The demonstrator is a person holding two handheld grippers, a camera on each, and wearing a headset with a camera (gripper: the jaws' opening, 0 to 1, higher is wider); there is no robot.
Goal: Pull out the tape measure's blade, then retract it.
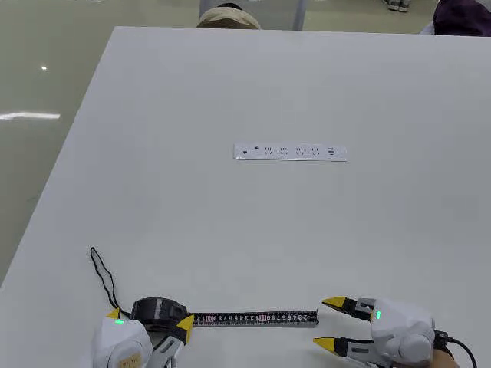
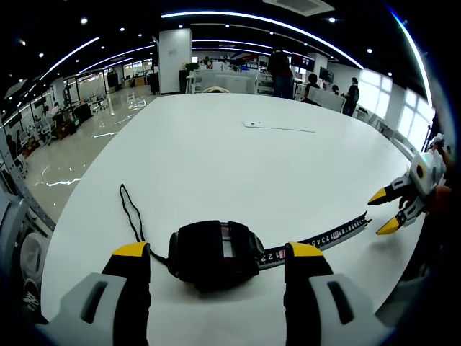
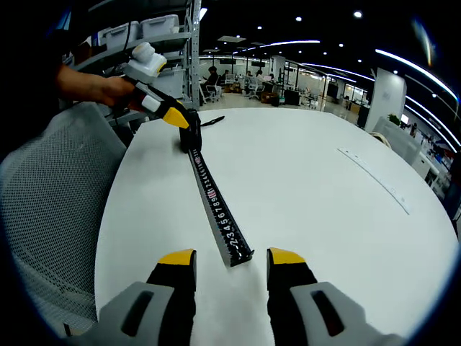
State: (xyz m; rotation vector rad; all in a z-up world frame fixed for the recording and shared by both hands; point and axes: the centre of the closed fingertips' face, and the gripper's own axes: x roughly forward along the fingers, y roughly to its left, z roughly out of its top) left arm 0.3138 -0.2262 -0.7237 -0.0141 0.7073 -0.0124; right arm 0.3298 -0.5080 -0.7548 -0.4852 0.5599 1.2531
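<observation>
Near edge of the white table (image 1: 230, 230): the tape measure case (image 1: 159, 310) sits at the person's left; its blade (image 1: 257, 317) lies extended and flat on the tabletop
Case and left gripper: the black case sits between the two yellow-tipped jaws of the left gripper (image 2: 218, 250); in the left gripper view a strip of table shows on each side between jaw and case
Left gripper state: jaws spread around the case, gripping nothing
Blade tip and right gripper: the free end of the blade lies at the mouth of the right gripper (image 3: 232, 255), between the two jaw tips and touching neither
Right gripper state: jaws spread apart, nothing pinched
Blade long axis: in the head view it runs left to right, parallel to the near table edge; the case end is at the left, the free end points right toward the right gripper; the numbered face is up, with white figures and red marks on black
Wrist cord (image 1: 103, 276): a thin black loop trails from the case away from the person, toward the table's left edge
Farther out: a white power strip (image 1: 290, 152) lies flat mid-table, well apart from the tape and both grippers; its long side is parallel to the blade
</observation>
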